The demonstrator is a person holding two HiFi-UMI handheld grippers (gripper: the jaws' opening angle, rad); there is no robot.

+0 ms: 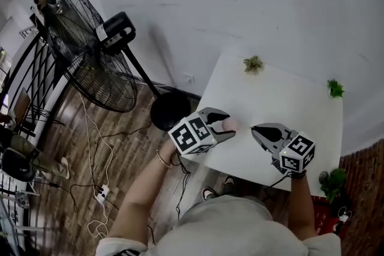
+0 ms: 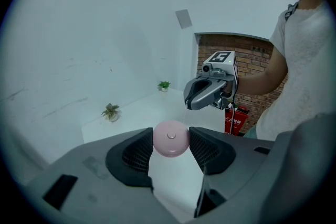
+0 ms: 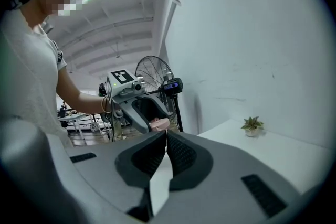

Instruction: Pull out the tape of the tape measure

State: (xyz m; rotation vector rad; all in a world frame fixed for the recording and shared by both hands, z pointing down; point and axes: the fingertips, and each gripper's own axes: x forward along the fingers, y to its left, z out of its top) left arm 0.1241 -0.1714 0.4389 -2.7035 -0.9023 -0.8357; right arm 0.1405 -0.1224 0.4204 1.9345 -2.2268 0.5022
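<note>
Nearest the lens, the left gripper (image 2: 170, 141) has its fingers clamped on either side of the tape measure (image 2: 171, 134), a small round pink case held by its rim with the flat face and centre button toward the camera. Judgement: this grip steadies the case so it cannot follow the pull. The right gripper (image 3: 164, 139) faces it from close by, fingers pressed fully together. A faint pale line, probably the tape (image 2: 187, 113), runs from the case up to those tips; it is too thin to confirm, but the closed fingers seem to be pinching its end. Both grippers hang above the near edge of the white surface (image 1: 282, 99), clear of the two small plants (image 1: 253, 63) at its far side. Only a short length looks drawn; the pull appears barely begun.
</note>
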